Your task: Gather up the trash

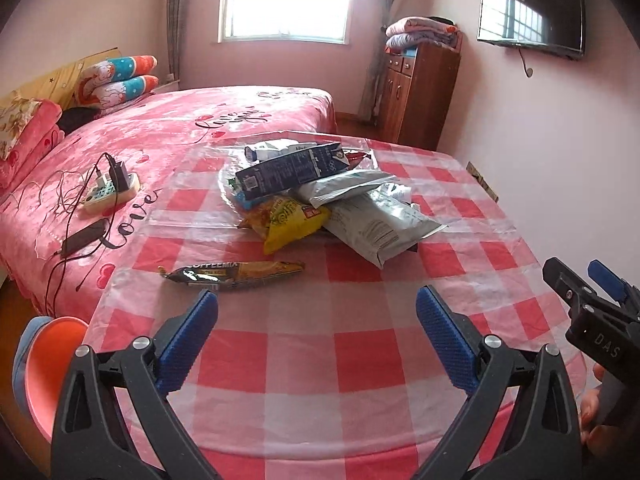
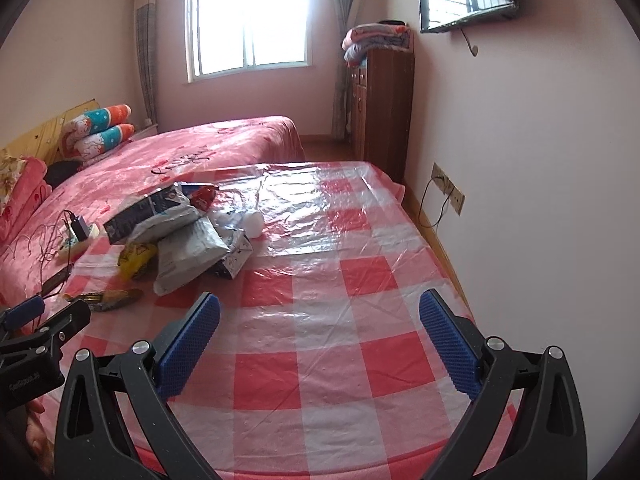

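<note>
A heap of trash lies on the red-checked table (image 1: 360, 344): a dark blue carton (image 1: 292, 170), silver foil bags (image 1: 380, 226), a yellow snack bag (image 1: 288, 222). A black and gold coffee wrapper (image 1: 232, 272) lies alone, nearer to me. My left gripper (image 1: 316, 316) is open over the near table, just short of that wrapper. The right gripper (image 1: 588, 280) shows at the right edge. In the right wrist view the right gripper (image 2: 320, 320) is open above bare tablecloth (image 2: 352, 360), with the heap (image 2: 180, 236) and wrapper (image 2: 108, 298) to its left. A white roll (image 2: 254, 222) lies behind the heap.
A pink bed (image 1: 160, 136) adjoins the table's left side, carrying a power strip (image 1: 110, 192), cables and a dark phone (image 1: 84, 238). An orange stool (image 1: 52, 364) sits at lower left. A wooden cabinet (image 2: 382, 112) and a wall socket (image 2: 448, 192) stand along the right wall.
</note>
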Available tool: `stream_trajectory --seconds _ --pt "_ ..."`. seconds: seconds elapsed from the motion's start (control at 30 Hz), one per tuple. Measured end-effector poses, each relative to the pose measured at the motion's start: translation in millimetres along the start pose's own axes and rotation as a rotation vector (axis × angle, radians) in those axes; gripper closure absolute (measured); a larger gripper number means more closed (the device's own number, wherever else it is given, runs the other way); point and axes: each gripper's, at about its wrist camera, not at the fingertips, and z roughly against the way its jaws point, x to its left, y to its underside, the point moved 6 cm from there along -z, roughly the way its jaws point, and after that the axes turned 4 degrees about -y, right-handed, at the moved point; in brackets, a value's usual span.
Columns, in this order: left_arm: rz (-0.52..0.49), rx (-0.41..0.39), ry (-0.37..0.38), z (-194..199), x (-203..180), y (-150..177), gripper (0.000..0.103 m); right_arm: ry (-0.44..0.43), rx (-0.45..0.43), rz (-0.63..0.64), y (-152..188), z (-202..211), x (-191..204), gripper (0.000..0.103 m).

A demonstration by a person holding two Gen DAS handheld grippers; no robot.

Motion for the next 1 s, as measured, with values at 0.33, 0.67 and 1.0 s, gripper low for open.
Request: stream_trajectory --seconds 0.33,0.67,1.0 --pt "0.018 -0.026 0.012 18 10 4 0.004 0.003 -0.047 0.034 2 24 9 0.005" --pt "0.053 -0.031 0.030 29 15 7 0.004 -0.012 -0.065 0.061 5 37 16 0.005" --pt "0.071 -0.039 0.018 33 20 8 0.004 0.016 -0.064 0.094 11 36 17 0.005"
